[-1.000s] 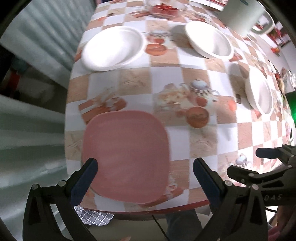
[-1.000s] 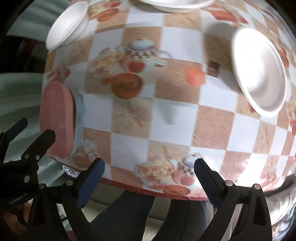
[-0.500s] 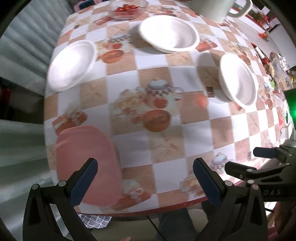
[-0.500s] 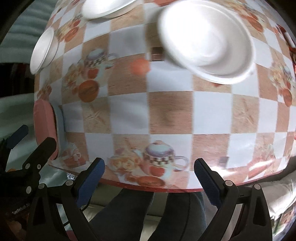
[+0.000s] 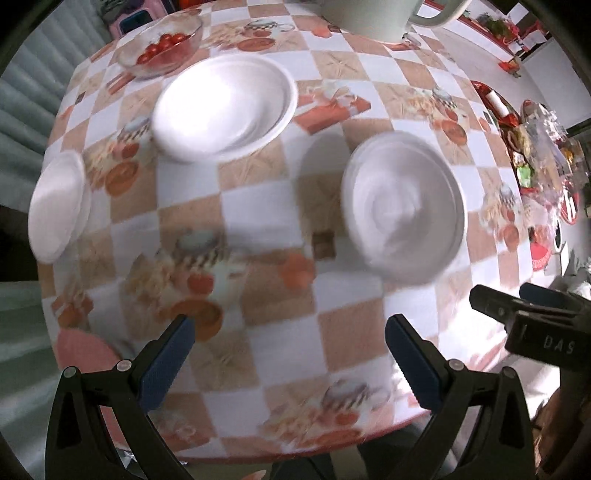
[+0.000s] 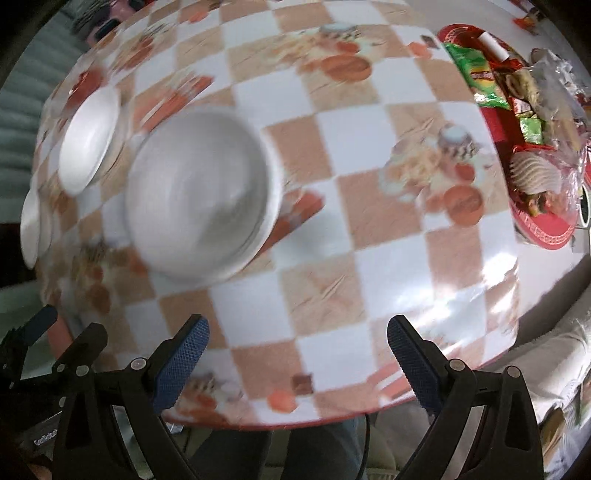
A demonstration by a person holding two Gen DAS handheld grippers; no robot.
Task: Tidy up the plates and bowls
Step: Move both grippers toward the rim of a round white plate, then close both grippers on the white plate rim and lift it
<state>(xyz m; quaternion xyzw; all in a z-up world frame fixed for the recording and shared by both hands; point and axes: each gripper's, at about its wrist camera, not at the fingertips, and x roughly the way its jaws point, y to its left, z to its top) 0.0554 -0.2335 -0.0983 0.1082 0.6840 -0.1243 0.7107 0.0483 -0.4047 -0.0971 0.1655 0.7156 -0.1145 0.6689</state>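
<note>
Nearest the camera, the left gripper [image 5: 286, 349] and the right gripper [image 6: 295, 350] both hang with jaws spread wide and nothing between them, above the near edge of the checkered tabletop [image 5: 343, 332]. The right gripper's body, seen from the left wrist, bears the letters "DAS". A pink plate [image 5: 86, 349] lies at the near left corner. Farther in sit three white bowls: right [image 5: 402, 206], left edge [image 5: 55, 206], middle [image 5: 225, 107]. Beyond them stand a glass bowl of tomatoes [image 5: 162, 48] and a pale pitcher [image 5: 373, 16].
</note>
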